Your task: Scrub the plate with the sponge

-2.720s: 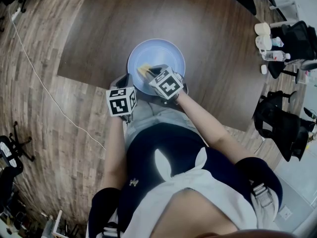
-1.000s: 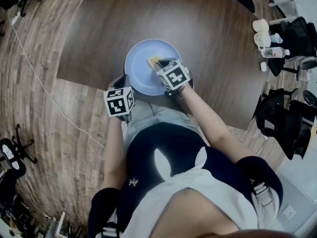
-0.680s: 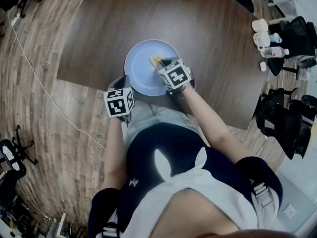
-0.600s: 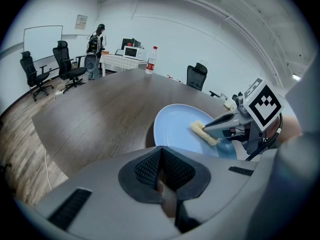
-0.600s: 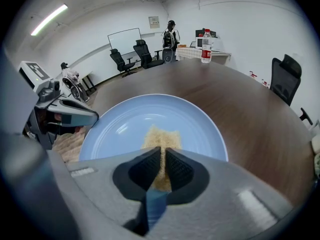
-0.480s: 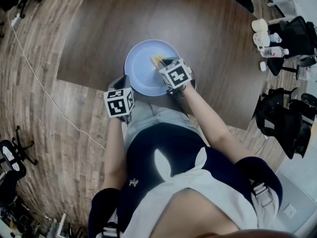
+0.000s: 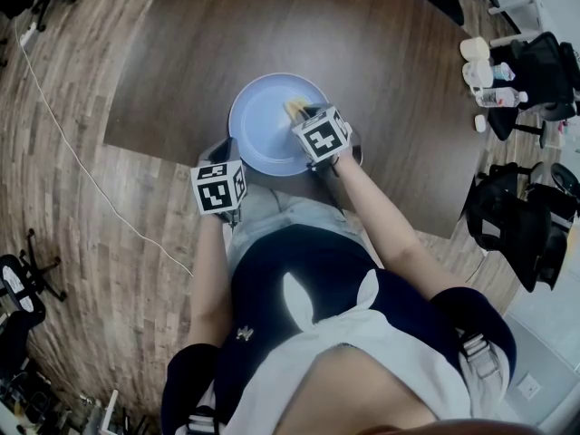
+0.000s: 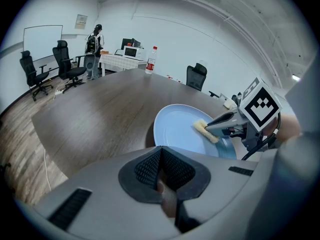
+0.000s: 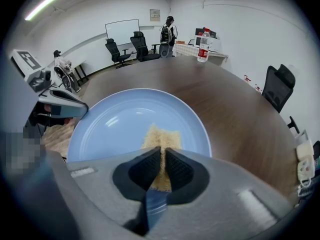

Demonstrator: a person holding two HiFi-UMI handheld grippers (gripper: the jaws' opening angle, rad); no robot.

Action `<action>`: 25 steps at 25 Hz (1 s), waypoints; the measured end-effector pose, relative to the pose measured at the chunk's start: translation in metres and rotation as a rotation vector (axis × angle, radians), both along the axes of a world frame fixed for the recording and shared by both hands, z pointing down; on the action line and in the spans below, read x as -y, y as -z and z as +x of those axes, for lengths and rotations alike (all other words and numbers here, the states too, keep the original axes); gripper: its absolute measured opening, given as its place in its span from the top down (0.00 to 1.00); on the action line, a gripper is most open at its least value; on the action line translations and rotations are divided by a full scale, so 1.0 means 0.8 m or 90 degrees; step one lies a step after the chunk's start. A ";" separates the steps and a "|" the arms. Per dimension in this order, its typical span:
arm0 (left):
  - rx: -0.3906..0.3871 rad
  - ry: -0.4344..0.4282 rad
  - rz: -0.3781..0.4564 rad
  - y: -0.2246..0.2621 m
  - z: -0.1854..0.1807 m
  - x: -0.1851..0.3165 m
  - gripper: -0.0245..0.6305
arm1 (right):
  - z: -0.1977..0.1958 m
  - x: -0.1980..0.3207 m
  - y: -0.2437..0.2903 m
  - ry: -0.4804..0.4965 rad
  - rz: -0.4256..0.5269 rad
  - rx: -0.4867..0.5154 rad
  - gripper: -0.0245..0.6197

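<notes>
Right hand-held gripper (image 9: 163, 160): clenched on the sponge (image 9: 161, 135), which is pressed flat to the plate (image 9: 107, 121), inside the rim.

Left hand-held gripper (image 8: 161, 165): clenched on nothing, at the desk's near edge, short of the plate.

Nothing steadies the plate, so it will likely slide. Use short strokes with even downward pressure.

Desk (image 9: 240, 109): dark wood, smooth, bare around the plate.

Room: office chairs (image 9: 131, 46), whiteboard (image 9: 122, 29), and a bottle (image 9: 203, 45) on a far table.
</notes>
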State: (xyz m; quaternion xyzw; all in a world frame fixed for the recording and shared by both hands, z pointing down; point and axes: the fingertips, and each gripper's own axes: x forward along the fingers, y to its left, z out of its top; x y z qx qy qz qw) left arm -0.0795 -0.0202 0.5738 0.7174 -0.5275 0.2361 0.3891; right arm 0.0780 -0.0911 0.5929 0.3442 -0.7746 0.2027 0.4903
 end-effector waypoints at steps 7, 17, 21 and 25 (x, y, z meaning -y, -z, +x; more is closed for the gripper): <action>0.000 0.003 -0.001 -0.001 -0.001 0.001 0.95 | 0.007 0.007 0.002 0.008 0.009 -0.045 0.92; 0.004 0.010 0.000 -0.002 -0.001 0.001 0.95 | 0.019 0.010 0.002 0.009 0.004 -0.083 0.92; 0.005 0.013 0.000 -0.001 0.000 -0.001 0.95 | 0.024 0.007 0.002 0.016 -0.004 -0.103 0.92; 0.005 0.016 0.001 -0.001 0.000 -0.001 0.95 | 0.025 0.007 0.002 0.019 -0.008 -0.103 0.92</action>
